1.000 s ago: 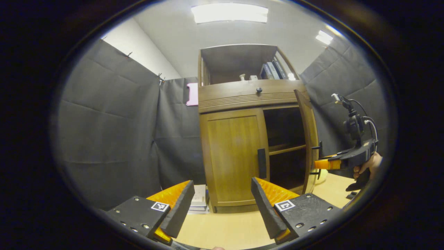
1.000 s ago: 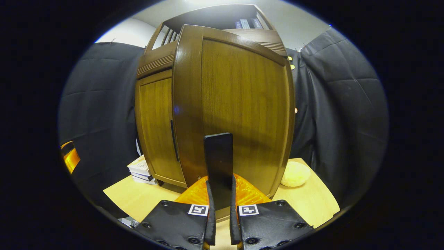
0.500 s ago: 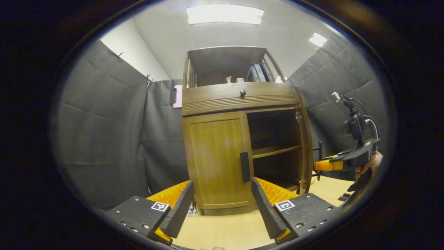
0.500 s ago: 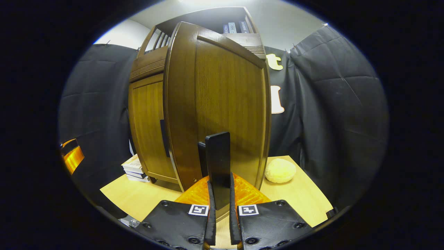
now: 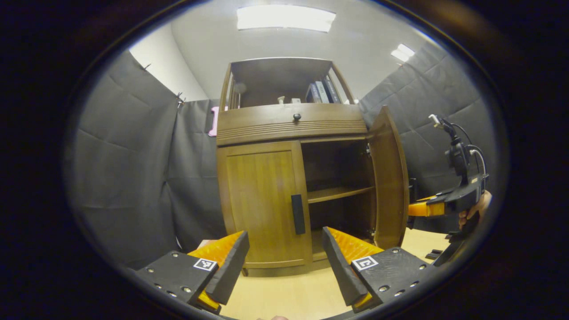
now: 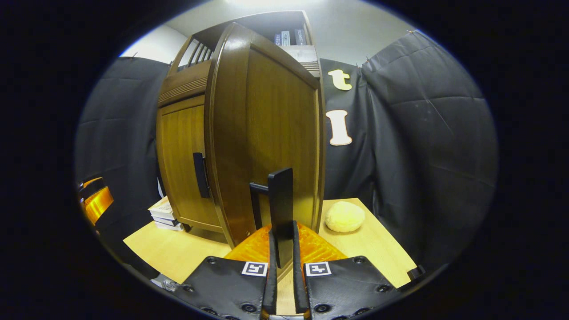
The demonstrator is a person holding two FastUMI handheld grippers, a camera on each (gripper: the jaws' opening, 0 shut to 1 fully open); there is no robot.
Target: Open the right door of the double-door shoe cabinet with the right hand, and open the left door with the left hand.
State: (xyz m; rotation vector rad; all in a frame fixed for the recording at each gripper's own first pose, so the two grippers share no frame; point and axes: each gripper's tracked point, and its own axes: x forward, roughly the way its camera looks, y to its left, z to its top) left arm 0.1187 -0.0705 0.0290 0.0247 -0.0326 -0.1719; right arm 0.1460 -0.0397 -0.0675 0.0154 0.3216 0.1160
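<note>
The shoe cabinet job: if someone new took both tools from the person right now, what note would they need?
Right tool: shut on the right door's handle.
Left tool: open, holding nothing, apart from the cabinet, facing the left door's handle.
Right door: swung wide open, so an inner shelf shows. That half looks done.
Left door: shut, untouched.
Left to do: let go of the right handle, grip the left one and pull that door open.

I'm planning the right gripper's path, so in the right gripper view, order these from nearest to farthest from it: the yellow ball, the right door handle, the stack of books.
1. Right door handle: clamped between the right gripper's fingers, dead ahead.
2. Yellow ball: on the table, to the right past the open door.
3. Stack of books: far left, beside the cabinet's base.
</note>
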